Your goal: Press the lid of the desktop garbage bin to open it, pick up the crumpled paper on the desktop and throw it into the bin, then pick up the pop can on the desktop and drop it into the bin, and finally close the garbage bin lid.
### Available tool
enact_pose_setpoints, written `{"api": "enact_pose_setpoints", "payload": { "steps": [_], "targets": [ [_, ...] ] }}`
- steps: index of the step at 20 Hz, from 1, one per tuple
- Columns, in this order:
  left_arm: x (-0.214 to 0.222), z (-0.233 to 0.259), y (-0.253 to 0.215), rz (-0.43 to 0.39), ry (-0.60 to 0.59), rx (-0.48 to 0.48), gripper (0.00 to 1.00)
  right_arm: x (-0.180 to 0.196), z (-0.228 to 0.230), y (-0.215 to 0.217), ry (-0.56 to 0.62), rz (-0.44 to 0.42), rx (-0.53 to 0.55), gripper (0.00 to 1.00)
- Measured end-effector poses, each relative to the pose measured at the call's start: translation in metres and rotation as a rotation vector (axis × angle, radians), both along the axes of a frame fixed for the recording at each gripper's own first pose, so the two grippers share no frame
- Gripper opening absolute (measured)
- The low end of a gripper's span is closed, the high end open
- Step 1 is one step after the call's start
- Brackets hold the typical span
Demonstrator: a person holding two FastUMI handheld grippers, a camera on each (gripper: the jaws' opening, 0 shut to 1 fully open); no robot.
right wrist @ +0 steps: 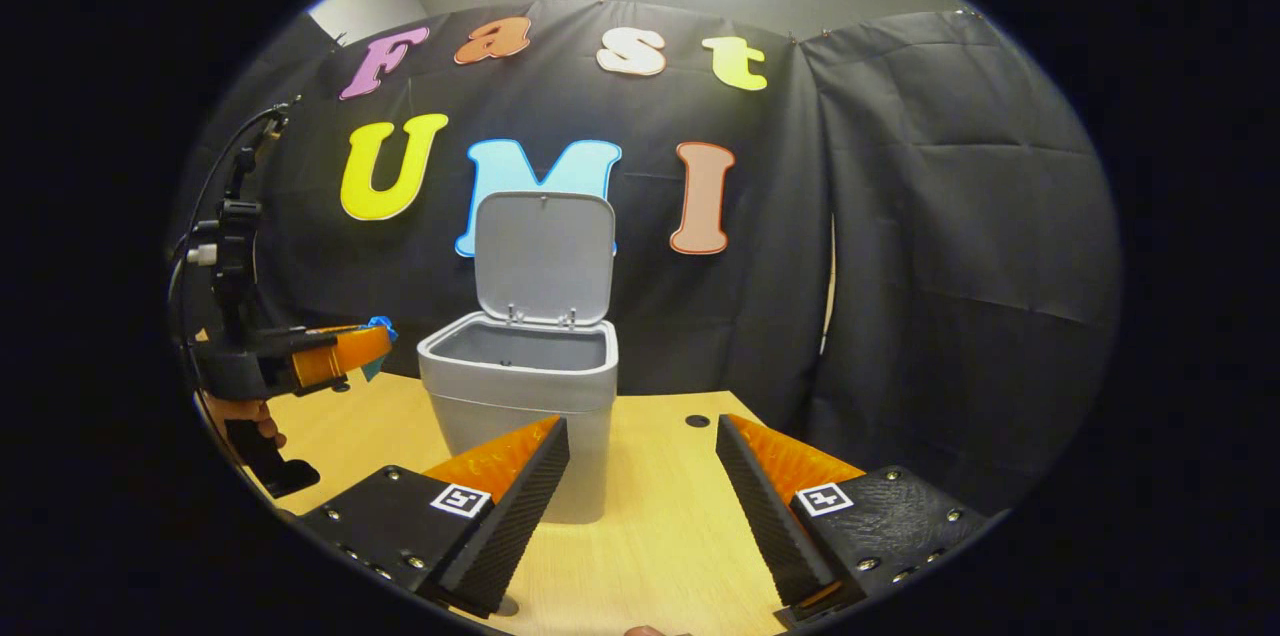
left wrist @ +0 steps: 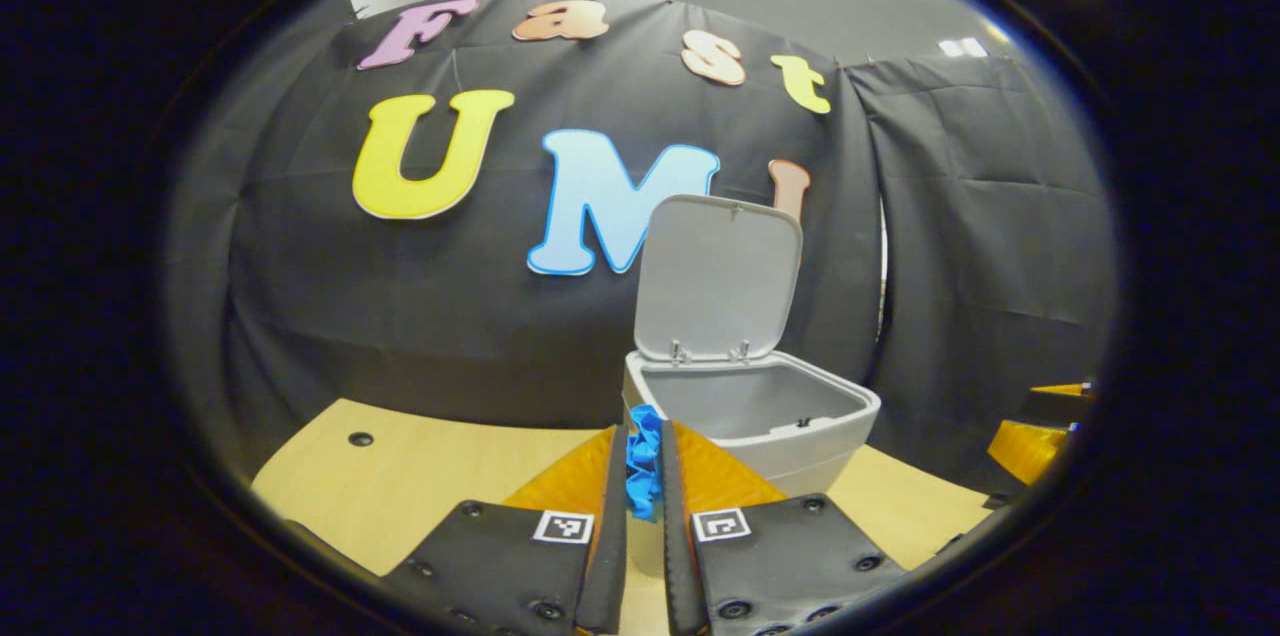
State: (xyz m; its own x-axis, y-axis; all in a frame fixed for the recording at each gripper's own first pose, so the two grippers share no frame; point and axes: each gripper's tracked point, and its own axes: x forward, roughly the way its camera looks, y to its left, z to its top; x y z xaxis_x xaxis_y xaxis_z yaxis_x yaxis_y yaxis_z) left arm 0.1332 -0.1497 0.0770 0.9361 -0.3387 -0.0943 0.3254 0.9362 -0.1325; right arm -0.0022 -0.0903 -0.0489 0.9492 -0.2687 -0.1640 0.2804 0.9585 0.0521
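The grey desktop bin (left wrist: 800,446) stands on the wooden table with its lid (left wrist: 715,281) swung up and upright at the back. In the left gripper view my left gripper (left wrist: 645,431) is shut on a blue crumpled paper (left wrist: 645,466), held above the table just short of the bin's near-left corner. The right gripper view shows the same bin (right wrist: 500,406) with its lid (right wrist: 545,251) raised. To the bin's left are the left gripper (right wrist: 375,341) and the blue paper (right wrist: 380,324). My right gripper (right wrist: 640,426) is open in front of the bin, with nothing between its fingers.
The tabletop (right wrist: 660,526) has a round cable hole (right wrist: 697,421) to the right of the bin and another (left wrist: 360,438) far left. Black cloth walls close the booth right behind the bin. A hand (right wrist: 240,411) holds the left gripper's handle.
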Motion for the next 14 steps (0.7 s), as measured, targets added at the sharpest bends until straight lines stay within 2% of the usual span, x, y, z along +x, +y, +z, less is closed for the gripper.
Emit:
{"api": "enact_pose_setpoints", "payload": {
  "steps": [4,5,7,10,14],
  "targets": [
    [0.022,0.006,-0.023,-0.040,-0.037,0.016,0.24,-0.010,-0.001,-0.018,0.013,-0.075,0.002,0.95],
    [0.028,0.007,-0.027,-0.049,-0.042,0.024,0.20,-0.012,-0.003,-0.021,0.018,-0.089,0.007,0.95],
    [0.038,0.011,-0.035,-0.054,-0.063,0.032,0.24,-0.014,-0.006,-0.025,0.030,-0.110,0.009,0.95],
    [0.048,0.020,-0.048,-0.082,-0.093,0.032,0.22,-0.015,-0.008,-0.025,0.042,-0.116,0.002,0.95],
    [0.054,0.012,-0.066,-0.109,-0.078,0.031,0.25,-0.012,-0.007,-0.024,0.042,-0.108,0.006,0.95]
  ]
}}
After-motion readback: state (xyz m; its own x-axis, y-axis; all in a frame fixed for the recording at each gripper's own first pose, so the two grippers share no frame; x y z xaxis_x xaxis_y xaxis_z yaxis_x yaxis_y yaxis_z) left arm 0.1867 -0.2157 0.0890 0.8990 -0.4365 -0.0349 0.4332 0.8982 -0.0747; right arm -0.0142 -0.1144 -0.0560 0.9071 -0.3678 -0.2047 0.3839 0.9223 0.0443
